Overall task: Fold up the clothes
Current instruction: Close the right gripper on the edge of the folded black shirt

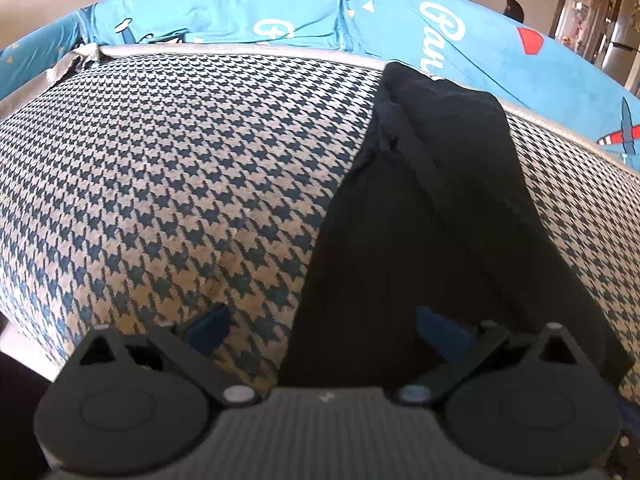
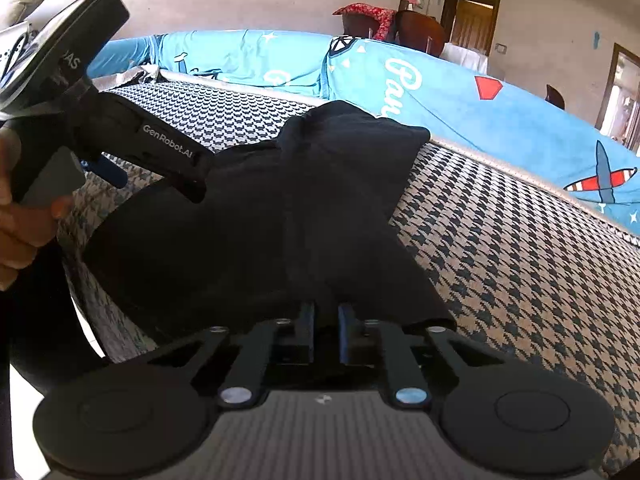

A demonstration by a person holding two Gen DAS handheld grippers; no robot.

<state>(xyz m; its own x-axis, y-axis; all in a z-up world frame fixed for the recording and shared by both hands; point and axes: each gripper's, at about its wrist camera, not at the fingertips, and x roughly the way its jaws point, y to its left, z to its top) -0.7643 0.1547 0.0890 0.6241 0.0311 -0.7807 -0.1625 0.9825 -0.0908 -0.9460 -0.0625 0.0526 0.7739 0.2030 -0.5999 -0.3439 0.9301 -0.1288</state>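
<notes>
The right tongs (image 2: pixel 325 320) pinch the near edge of the black garment (image 2: pixel 280 216); the left tongs (image 1: pixel 322 326) are spread over that edge. The garment lies bunched on the houndstooth cushion (image 2: pixel 500 240). A thin pinch may slip when lifted.

Surface: houndstooth cushion (image 1: pixel 180 168) with grey piping.
Far edge: blue printed cover (image 2: pixel 440 92).
Background: red cloth (image 2: pixel 368 14) over dark chair (image 2: pixel 422 28).

The black garment (image 2: pixel 280 220) hides the left hand-held gripper (image 2: pixel 200 184) tips.
</notes>
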